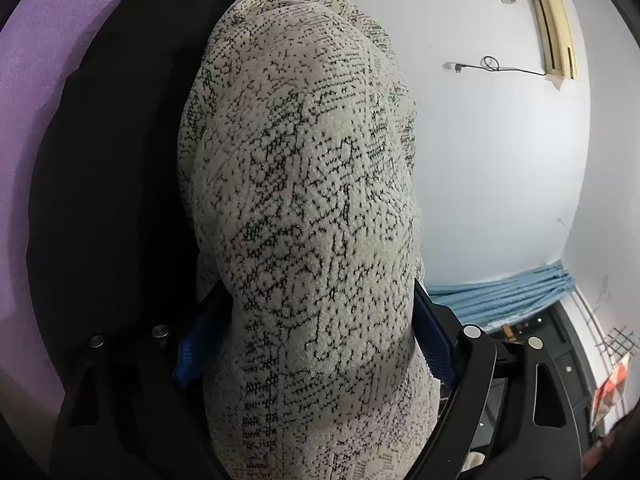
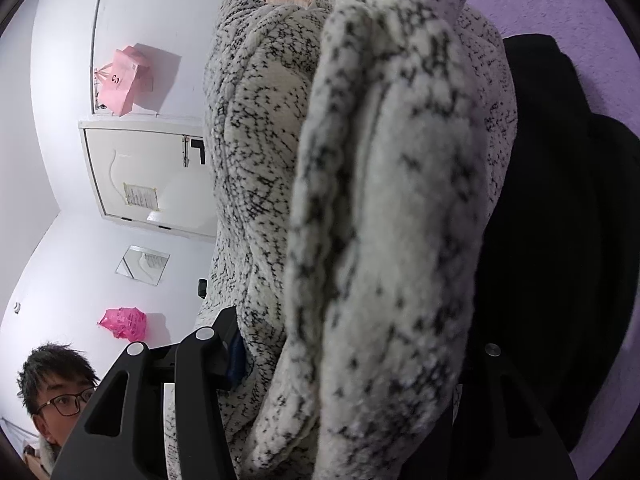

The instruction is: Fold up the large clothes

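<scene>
Ahead — bunched speckled fleece (image 1: 304, 200), black garment (image 1: 116, 184) alongside

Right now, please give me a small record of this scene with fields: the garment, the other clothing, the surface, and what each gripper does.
garment: thick white fleece with black speckles, bunched up, not yet folded flat
other clothing: black garment lying beside the fleece, on the purple surface
surface: purple cloth
left gripper: jaws wide, a thick bundle of fleece fills the gap between the blue pads
right gripper: fleece between its jaws, pads mostly hidden
background: white wall, pink bag
</scene>
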A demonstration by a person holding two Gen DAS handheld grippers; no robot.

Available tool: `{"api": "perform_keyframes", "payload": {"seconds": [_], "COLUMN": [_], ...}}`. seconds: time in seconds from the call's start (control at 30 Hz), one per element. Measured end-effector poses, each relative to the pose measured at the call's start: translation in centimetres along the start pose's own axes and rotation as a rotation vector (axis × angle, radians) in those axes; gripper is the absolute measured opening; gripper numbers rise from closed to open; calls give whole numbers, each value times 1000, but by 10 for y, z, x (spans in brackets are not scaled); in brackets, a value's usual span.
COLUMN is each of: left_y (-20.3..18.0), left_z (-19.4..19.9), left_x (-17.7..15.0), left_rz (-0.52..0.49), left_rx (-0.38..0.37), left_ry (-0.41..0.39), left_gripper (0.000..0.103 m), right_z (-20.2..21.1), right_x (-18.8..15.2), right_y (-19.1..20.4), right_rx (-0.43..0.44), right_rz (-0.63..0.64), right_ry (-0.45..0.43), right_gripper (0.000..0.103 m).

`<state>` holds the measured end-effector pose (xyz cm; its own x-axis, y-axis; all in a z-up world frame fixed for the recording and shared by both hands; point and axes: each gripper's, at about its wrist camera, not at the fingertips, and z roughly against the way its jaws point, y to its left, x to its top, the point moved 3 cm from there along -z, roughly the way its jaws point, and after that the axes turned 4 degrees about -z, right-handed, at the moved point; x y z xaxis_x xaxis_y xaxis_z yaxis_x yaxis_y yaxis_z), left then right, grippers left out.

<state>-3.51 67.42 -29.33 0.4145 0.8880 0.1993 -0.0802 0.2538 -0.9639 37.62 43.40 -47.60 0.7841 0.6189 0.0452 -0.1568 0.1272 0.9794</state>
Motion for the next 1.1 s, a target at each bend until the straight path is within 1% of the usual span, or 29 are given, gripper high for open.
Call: {"api": "perform_keyframes", "payload": {"seconds": [0.13, 0.33, 0.4, 0.47, 0.5, 0.53, 0.57, 0.6, 0.63, 0.67, 0.7, 0.77, 0.83, 0.9, 0.93, 0.97, 1.0, 1.07, 1.1], "left_y": [-1, -4, -4, -5, -7, -8, -11, -13, -17, -22, -28, -45, -65, -87, -95, -106, -115, -132, -142], "left_z": [3, 10, 12, 15, 17, 19, 21, 27, 35, 44, 54, 79, 95, 101, 101, 96, 88, 70, 61], "left_x": [1, -3, -3, -3, -3, -3, -3, -3, -2, -1, 0, 2, 2, -1, -3, -7, -10, -15, -18], "left_rz": [10, 5, 7, 2, -4, -10, -14, -17, -31, -50, -67, -99, -128, -156, -158, -155, -161, -170, -176], "left_rx": [1, -16, -16, -7, 4, 14, 29, 53, 91, 144, 197, 274, 280, 284, 285, 283, 274, 234, 199], "left_ry": [-5, -2, -2, 0, 3, 6, 6, -1, -18, -36, -61, -136, -197, -244, -266, -277, -263, -240, -220], "left_gripper": [79, 76, 76, 76, 76, 77, 77, 77, 77, 78, 81, 84, 86, 95, 96, 96, 96, 96, 96], "right_z": [-3, -8, -9, -8, -7, -3, 2, 6, 15, 23, 31, 50, 65, 73, 74, 71, 64, 53, 51], "right_x": [-6, -16, -18, -22, -24, -27, -29, -33, -37, -41, -45, -55, -63, -67, -70, -72, -76, -82, -82], "right_y": [5, 22, 29, 36, 38, 38, 39, 40, 42, 45, 48, 62, 85, 109, 125, 139, 156, 180, 197], "right_rx": [-35, -61, -67, -75, -82, -96, -99, -105, -133, -159, -182, -215, -251, -274, -283, -285, -292, -283, -269], "right_rz": [0, 19, 22, 13, 3, -15, -27, -30, -26, -20, -15, 1, 30, 48, 50, 50, 53, 71, 80], "right_ry": [-12, -27, -41, -53, -57, -71, -77, -79, -94, -108, -124, -165, -214, -256, -276, -281, -283, -285, -279], "right_gripper": [49, 47, 50, 62, 70, 82, 84, 84, 84, 84, 84, 85, 86, 93, 97, 97, 97, 97, 97]}}
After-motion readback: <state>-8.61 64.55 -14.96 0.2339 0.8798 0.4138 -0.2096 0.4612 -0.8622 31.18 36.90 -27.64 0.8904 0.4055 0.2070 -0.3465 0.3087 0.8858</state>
